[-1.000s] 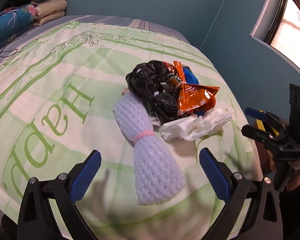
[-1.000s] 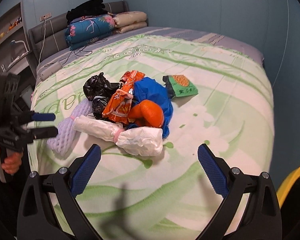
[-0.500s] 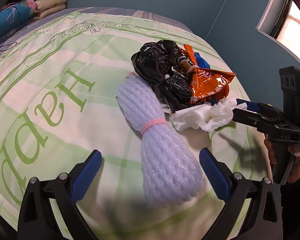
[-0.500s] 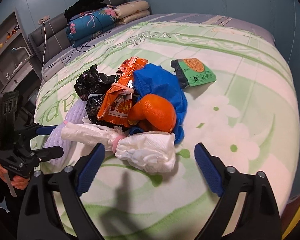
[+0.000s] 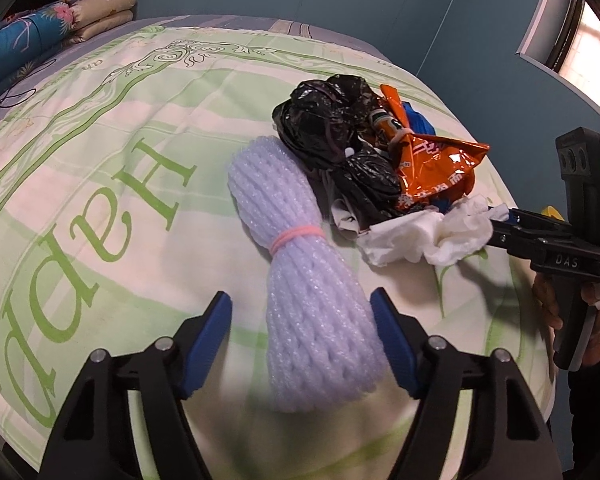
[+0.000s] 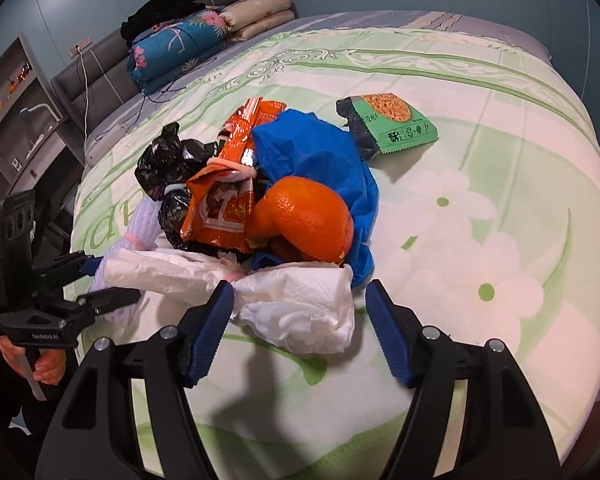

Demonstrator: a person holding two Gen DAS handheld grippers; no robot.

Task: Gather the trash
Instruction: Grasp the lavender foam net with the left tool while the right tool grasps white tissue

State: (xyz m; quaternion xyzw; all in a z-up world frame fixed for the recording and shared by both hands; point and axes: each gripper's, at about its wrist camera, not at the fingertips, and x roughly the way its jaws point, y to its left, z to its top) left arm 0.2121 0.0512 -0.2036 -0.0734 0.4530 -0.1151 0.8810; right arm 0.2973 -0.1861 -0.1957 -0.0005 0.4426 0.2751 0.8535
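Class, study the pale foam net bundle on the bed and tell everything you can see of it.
The foam net bundle is pale lilac-white, soft knitted-looking foam mesh folded into a long roll, cinched near its middle by a pink rubber band. It lies flat on the green-and-white bedspread, its far end against the black plastic bag. Its near end sits between the closing jaws of the left gripper, whose right pad looks near it.

green-patterned bed [image 6: 480, 240] carries trash pile [image 6: 260, 216]; foam net roll [image 5: 312, 280]; green packet [image 6: 392, 124] apart

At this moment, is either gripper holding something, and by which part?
Nothing yet. Left gripper is closing around the white foam net bundle; right gripper around the crumpled white paper towel.
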